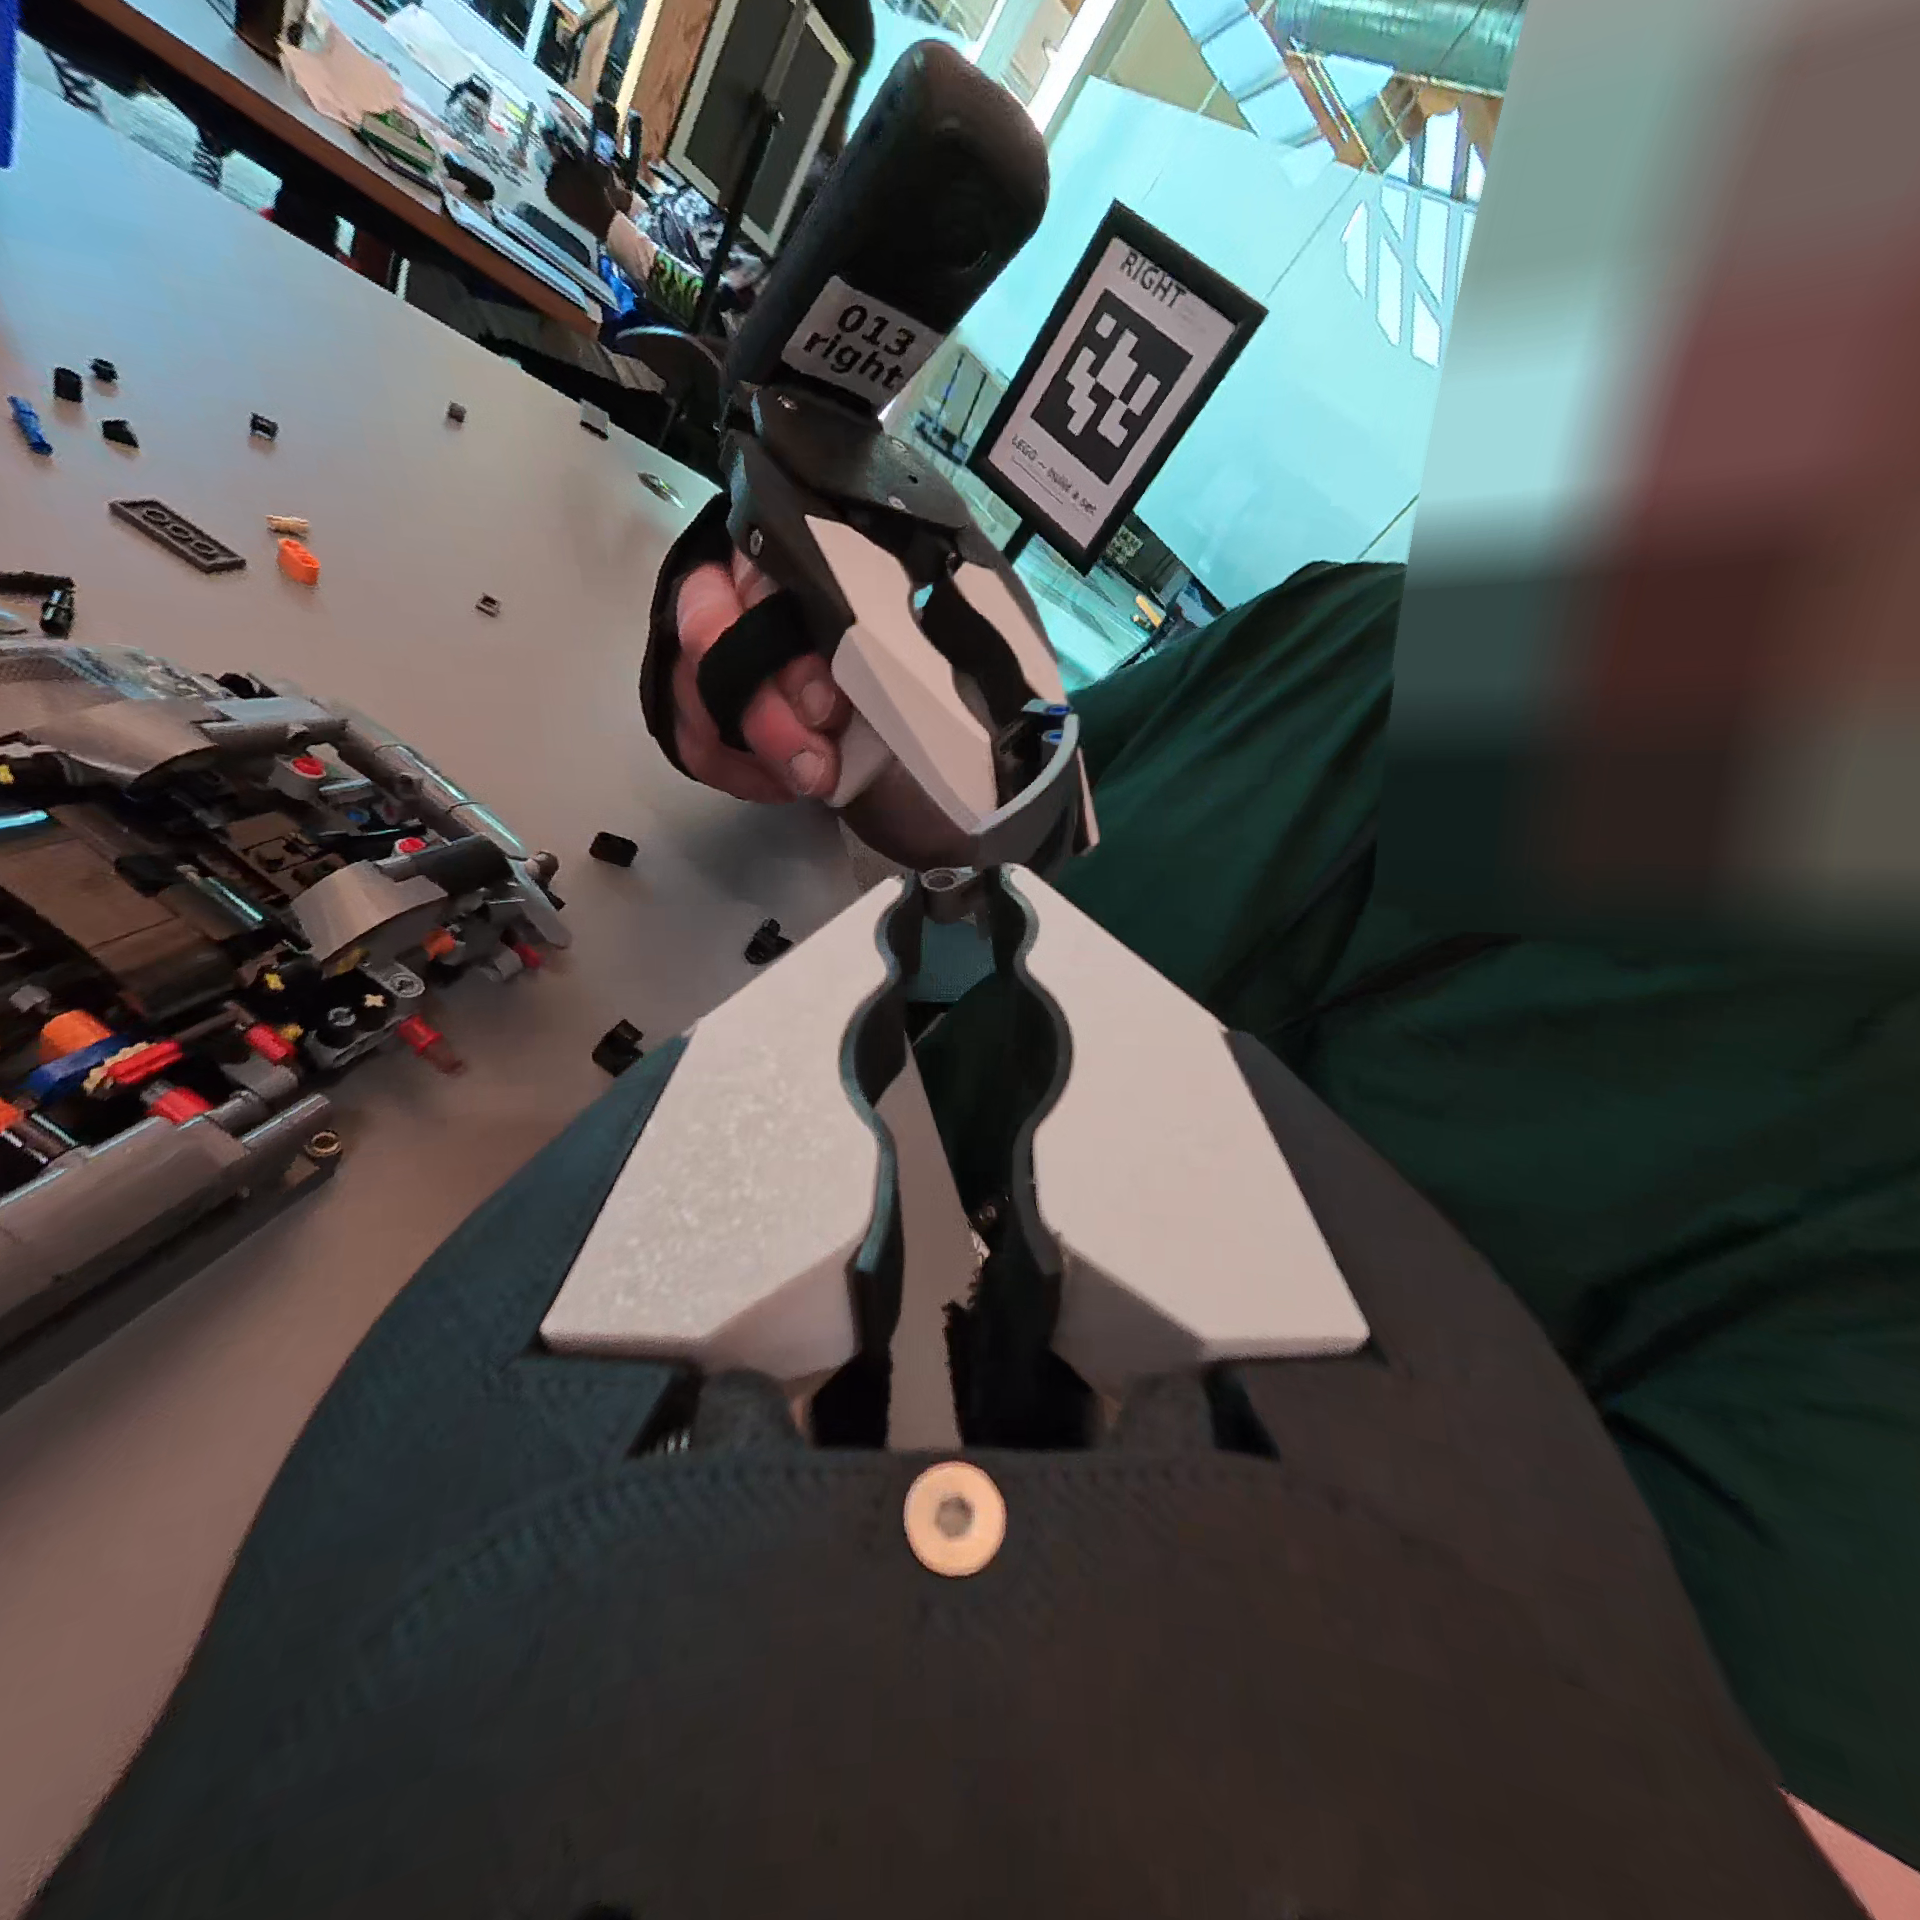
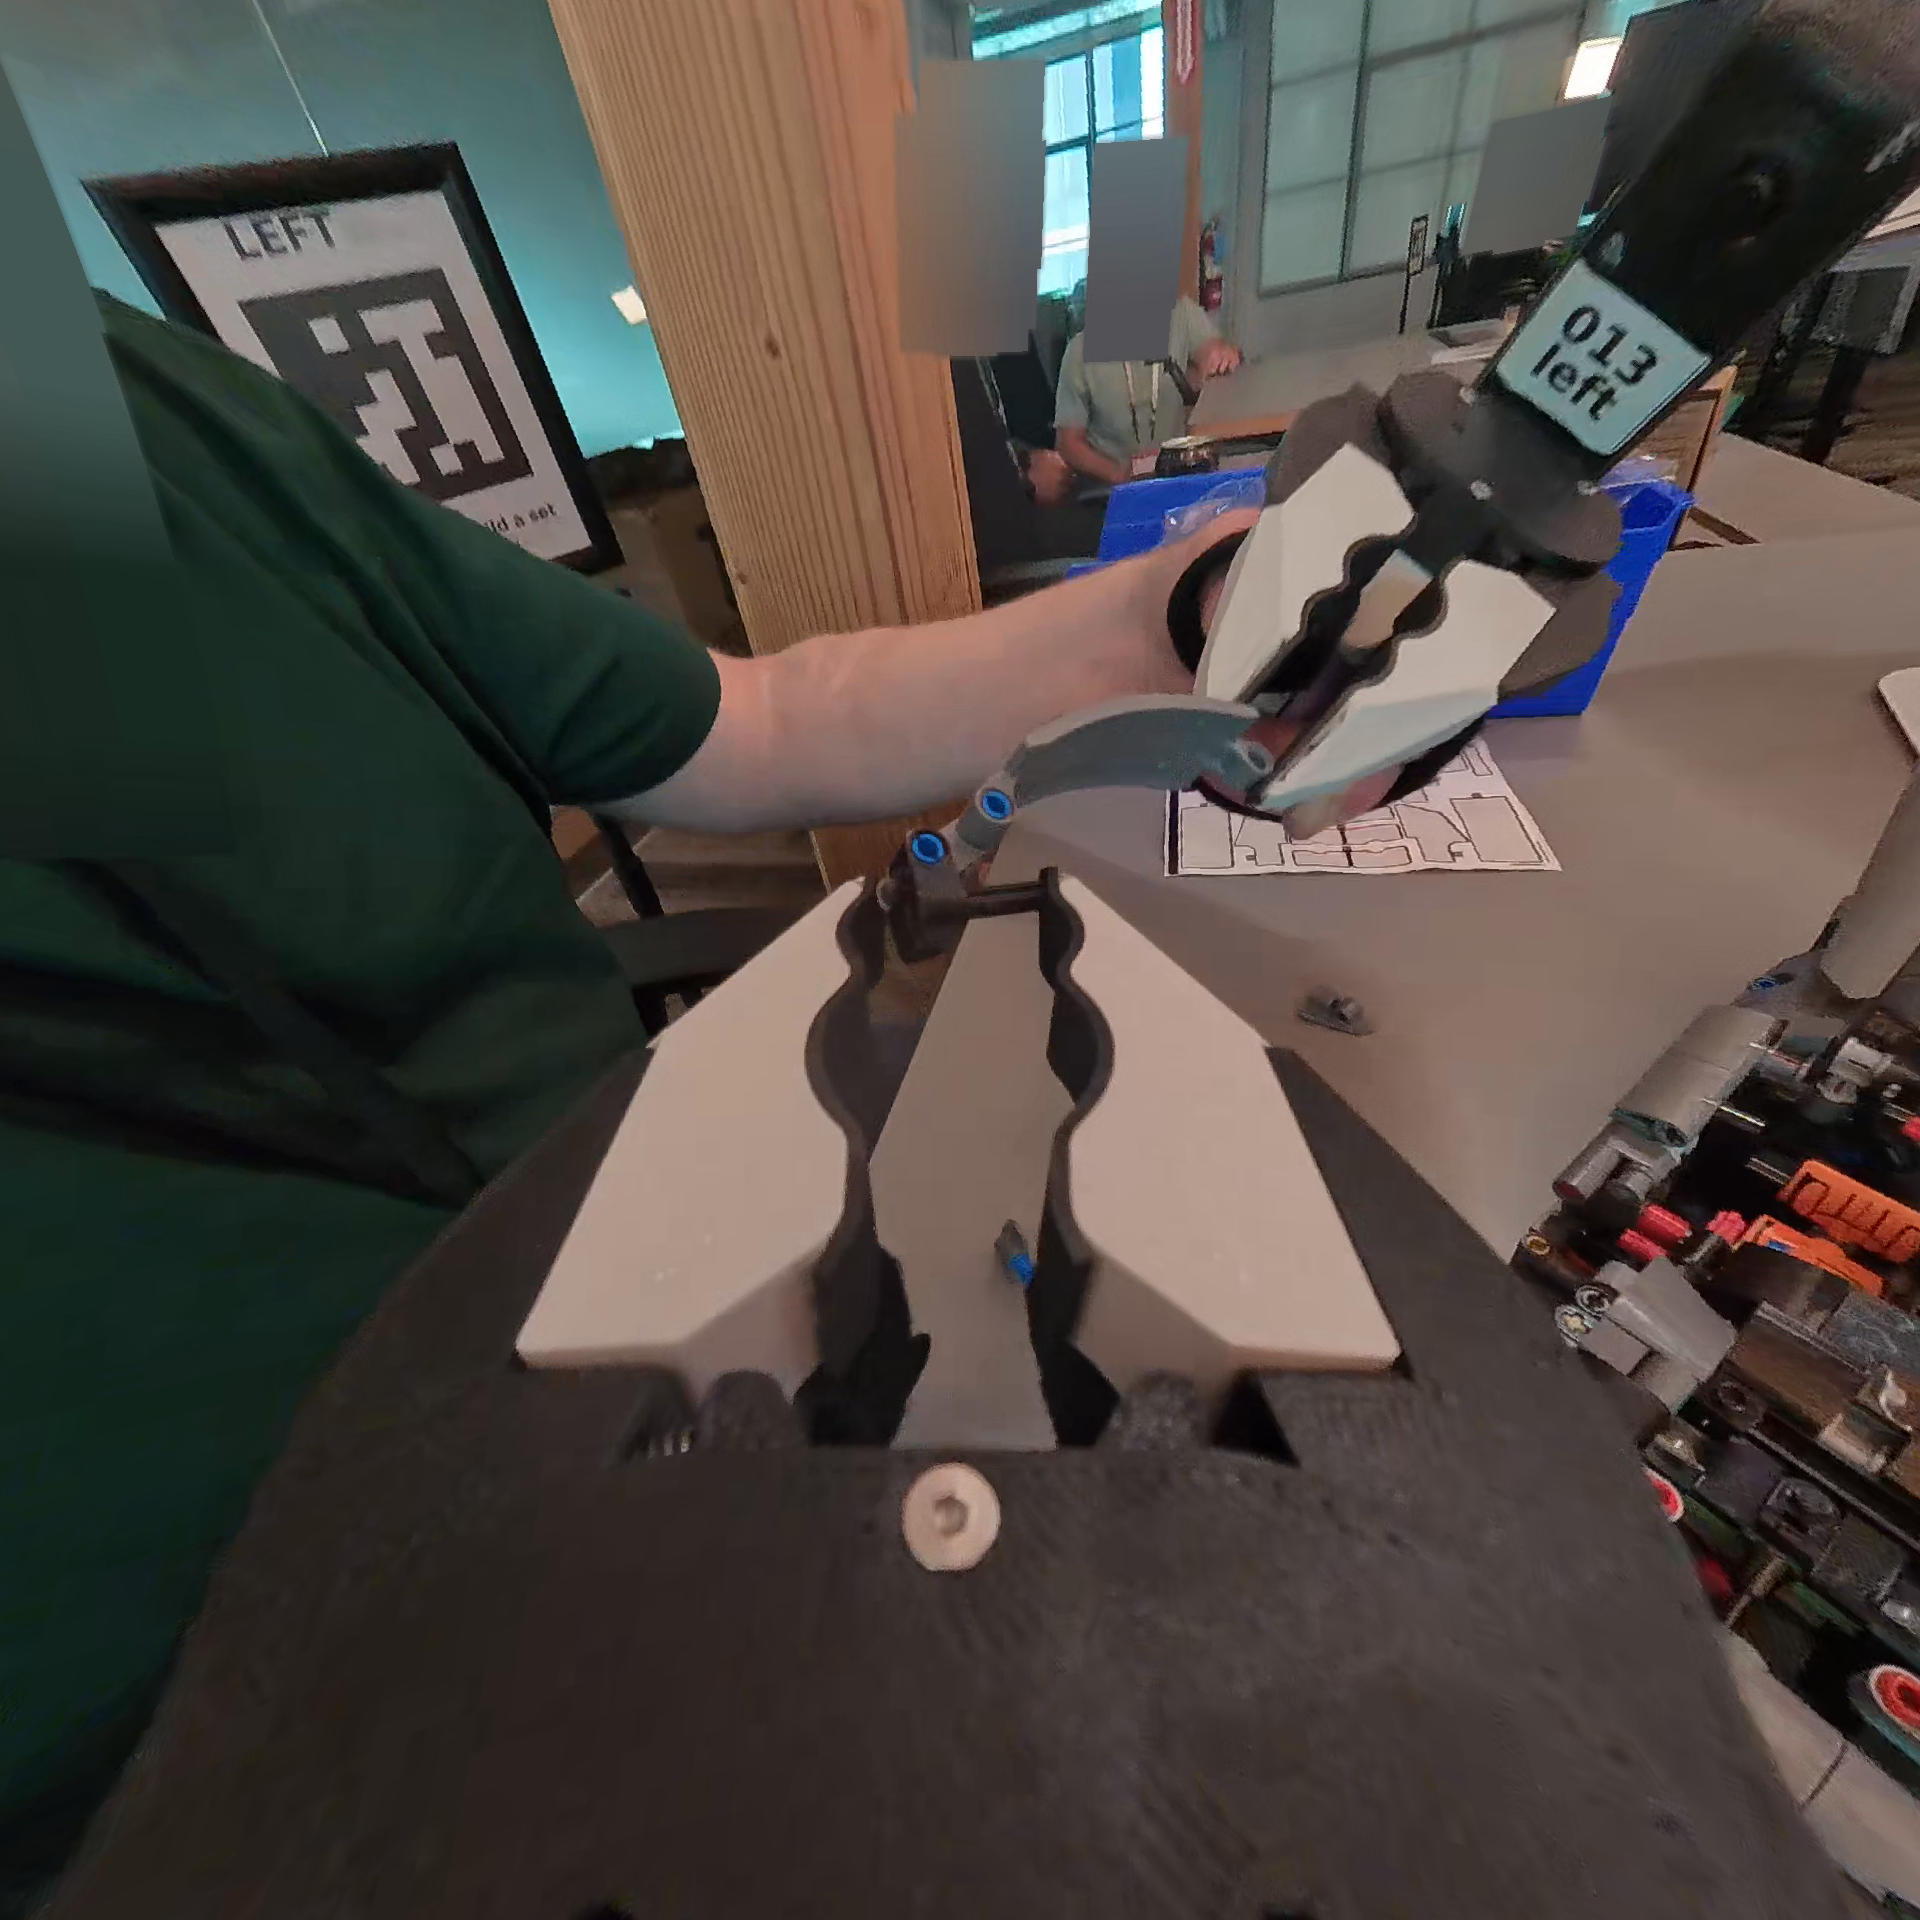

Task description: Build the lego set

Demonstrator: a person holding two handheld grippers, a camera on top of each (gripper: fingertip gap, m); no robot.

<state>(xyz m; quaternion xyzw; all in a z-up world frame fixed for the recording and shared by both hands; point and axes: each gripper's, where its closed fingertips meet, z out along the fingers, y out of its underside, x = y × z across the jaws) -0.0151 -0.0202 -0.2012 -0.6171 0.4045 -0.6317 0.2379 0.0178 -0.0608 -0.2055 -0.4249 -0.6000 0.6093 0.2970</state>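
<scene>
grey curved panel piece (image 2: 1132,743), arc-shaped, spans the gap between your two tools above the table edge. your left gripper (image 1: 951,883) has its fingertips pinched onto one end of that piece; in the right wrist view this tool sits at 2 o'clock with the panel projecting from its tips toward 8 o'clock. your right gripper (image 2: 961,899) is closed on a small black pin part (image 2: 997,896) at the panel's other end, where two blue pins (image 2: 995,802) show in a grey connector; whether the black part is already seated in the connector, you cannot tell from these views.

the partly built lego model (image 1: 208,914), grey shell with red, orange and black technic parts inside, lies on the grey table (image 1: 436,520) at 9 o'clock in the left wrist view and at 4 o'clock in the right wrist view. loose pieces are scattered on the table at 10 o'clock of the left wrist view: a dark grey plate (image 1: 177,535), an orange connector (image 1: 299,561) and several small black clips. a printed sheet (image 2: 1361,831) lies on the table under your left tool, with a blue bin (image 2: 1621,582) beyond it.
</scene>
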